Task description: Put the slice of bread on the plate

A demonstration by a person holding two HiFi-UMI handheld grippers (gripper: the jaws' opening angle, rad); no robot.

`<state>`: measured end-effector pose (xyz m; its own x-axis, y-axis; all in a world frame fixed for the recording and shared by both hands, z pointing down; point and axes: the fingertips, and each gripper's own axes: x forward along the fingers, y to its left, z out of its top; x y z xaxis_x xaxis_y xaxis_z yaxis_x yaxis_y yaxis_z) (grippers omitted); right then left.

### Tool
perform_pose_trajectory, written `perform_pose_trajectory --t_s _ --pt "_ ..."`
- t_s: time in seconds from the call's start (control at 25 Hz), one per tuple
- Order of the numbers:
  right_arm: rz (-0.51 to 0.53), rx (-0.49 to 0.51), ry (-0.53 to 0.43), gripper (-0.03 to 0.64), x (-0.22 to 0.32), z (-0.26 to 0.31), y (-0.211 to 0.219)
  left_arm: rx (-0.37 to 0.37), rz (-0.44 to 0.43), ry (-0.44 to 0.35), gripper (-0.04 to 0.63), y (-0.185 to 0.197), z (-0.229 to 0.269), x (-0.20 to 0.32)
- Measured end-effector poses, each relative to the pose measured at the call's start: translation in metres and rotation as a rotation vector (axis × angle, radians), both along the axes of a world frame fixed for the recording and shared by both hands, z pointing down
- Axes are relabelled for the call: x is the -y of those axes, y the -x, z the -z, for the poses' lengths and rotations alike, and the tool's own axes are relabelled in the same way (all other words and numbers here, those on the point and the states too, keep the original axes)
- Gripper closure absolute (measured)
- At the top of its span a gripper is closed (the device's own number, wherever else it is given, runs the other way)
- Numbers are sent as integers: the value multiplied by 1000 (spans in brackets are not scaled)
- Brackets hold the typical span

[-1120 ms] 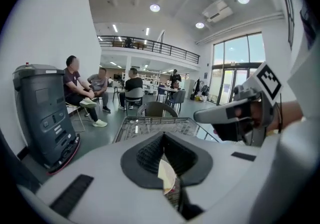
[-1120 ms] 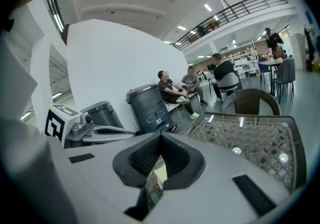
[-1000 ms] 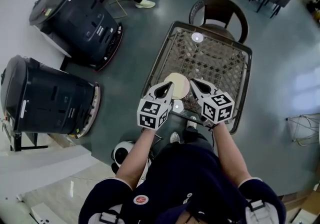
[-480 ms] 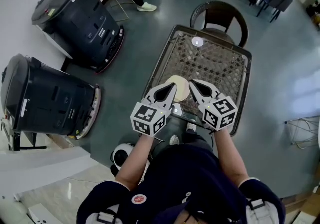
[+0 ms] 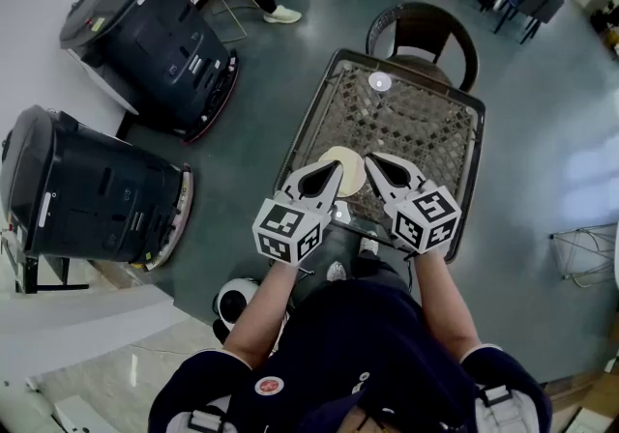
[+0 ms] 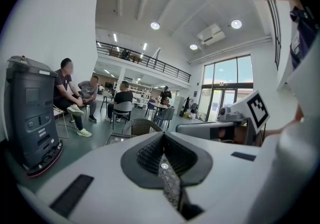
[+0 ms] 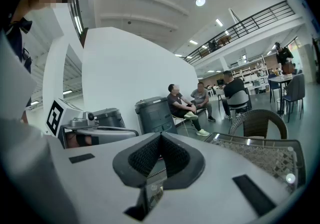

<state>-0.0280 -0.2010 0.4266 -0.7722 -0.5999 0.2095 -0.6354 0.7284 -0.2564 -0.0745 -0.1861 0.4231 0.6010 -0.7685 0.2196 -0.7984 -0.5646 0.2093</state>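
A pale round disc (image 5: 344,168), plate-like, lies near the front edge of the glass-topped wicker table (image 5: 416,122). I cannot make out a separate slice of bread. Both grippers hover side by side just above the disc's near side. My left gripper (image 5: 333,168) is shut and empty, with its tips over the disc's left part. My right gripper (image 5: 370,161) is also shut and empty, at the disc's right edge. In the left gripper view the left gripper (image 6: 163,138) shows its jaws meeting. The right gripper view shows the right gripper (image 7: 160,138) the same way. Both point nearly level, so the disc is hidden in those views.
Two large dark machines (image 5: 145,35) (image 5: 87,189) stand on the floor to the left. A wicker chair (image 5: 423,30) is behind the table. Seated people (image 7: 187,103) are farther back. A bright spot (image 5: 379,82) lies on the table's far side. A wire rack (image 5: 585,252) stands right.
Both grippers have risen a little towards the camera and tilted flatter since the earliest frame; over the last half second they have stayed still. The disc has not moved.
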Motion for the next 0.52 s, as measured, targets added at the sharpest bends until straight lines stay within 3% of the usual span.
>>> perform_pose_trajectory --t_s 0.52 --pt "-8 2 -19 611 3 5 -5 3 -10 -16 588 -10 4 2"
